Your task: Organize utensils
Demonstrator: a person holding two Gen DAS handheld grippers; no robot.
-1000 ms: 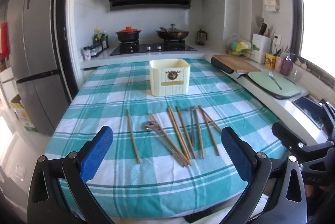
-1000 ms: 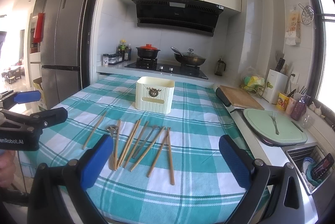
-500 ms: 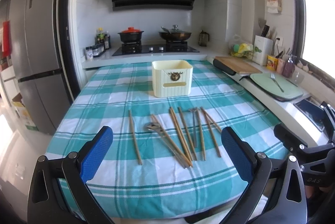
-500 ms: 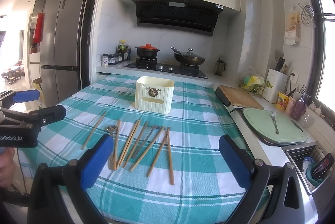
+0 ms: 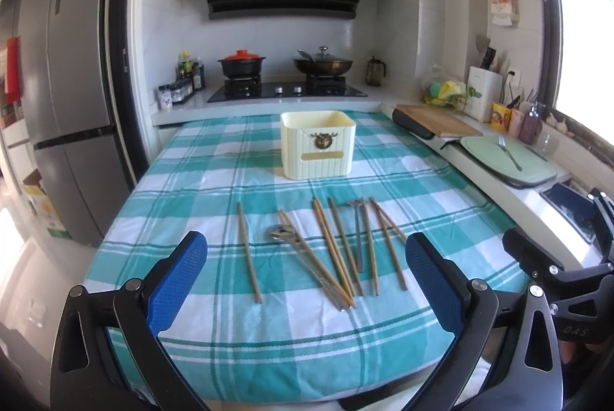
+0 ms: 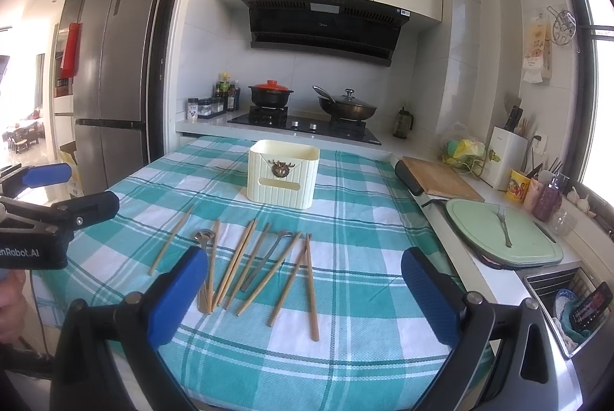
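Two handheld grippers, both with blue-padded fingers spread wide apart and holding nothing, hang over the near edge of a table covered in a teal-and-white checked cloth. The left gripper frames the utensils, which lie on the cloth just beyond its fingertips; the right gripper faces the same group from the right side, again short of it and not touching. Items on the cloth, left to right in the left wrist view: a single wooden chopstick lying apart from the rest; a metal spoon with its bowl toward the far side, crossed by a chopstick; a close pair of chopsticks; a further chopstick; a second metal utensil, its head too small to identify; three more chopsticks fanned at the right end. Container: one cream ribbed utensil holder with a dark emblem and a slot on its front, standing upright beyond the utensils, well apart from them, near the table's middle; what shows of its interior looks bare, the bottom not visible. On the counter at right: a wooden cutting board, then a pale green board with a fork lying on it.
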